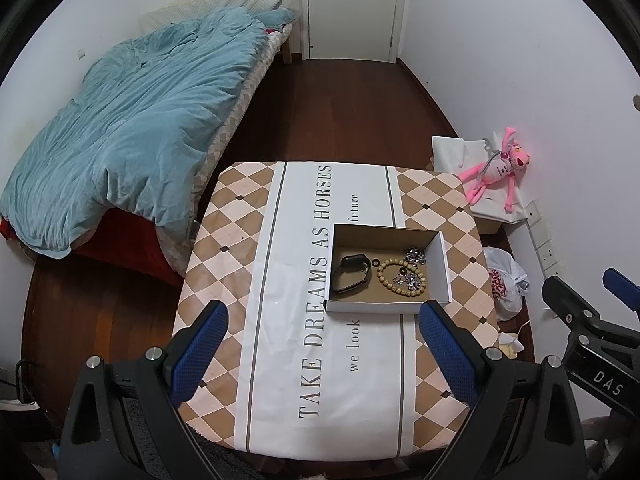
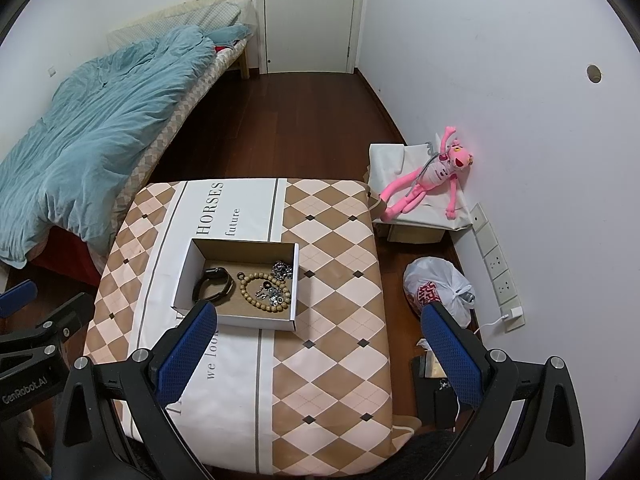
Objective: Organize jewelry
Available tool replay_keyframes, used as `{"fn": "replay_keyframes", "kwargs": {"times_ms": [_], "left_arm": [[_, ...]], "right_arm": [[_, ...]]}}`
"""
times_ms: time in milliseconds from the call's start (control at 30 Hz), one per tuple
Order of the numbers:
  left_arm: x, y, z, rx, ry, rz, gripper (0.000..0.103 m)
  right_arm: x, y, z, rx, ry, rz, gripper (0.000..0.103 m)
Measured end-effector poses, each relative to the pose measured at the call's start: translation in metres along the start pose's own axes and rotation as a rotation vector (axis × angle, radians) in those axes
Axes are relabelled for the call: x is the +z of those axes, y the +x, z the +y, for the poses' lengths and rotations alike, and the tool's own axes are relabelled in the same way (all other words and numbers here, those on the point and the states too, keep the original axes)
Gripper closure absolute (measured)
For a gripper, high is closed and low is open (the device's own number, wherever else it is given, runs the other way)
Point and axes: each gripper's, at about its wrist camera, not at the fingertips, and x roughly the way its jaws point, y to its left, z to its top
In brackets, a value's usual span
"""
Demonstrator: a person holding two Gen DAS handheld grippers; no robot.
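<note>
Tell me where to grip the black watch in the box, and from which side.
Grip the black watch on the arc of its band nearest you, coming straight down from above. The band stands in an open loop on the box floor, so one finger can likely drop inside it. The bead bracelet lies close on its right; the left gripper looks better placed.

Both wrist views look down from above the table's [image 1: 280, 216] near edge – sharing the box [image 2: 236, 320] (right view offset rightward).

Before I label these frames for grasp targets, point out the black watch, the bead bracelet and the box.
black watch [image 1: 351, 275], left wrist view, on its strap loop.
bead bracelet [image 2: 245, 291], right wrist view, on its left beads.
box [image 1: 372, 305], left wrist view, on its near wall.
</note>
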Motion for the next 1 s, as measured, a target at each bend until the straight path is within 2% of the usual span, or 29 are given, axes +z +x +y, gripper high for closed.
{"fn": "replay_keyframes", "kwargs": {"times_ms": [1000], "left_arm": [[0.0028, -0.0029, -0.0067, 0.000, -0.001, -0.006, 0.006]], "right_arm": [[0.0000, -0.0019, -0.0006, 0.002, 0.002, 0.000, 0.000]]}}
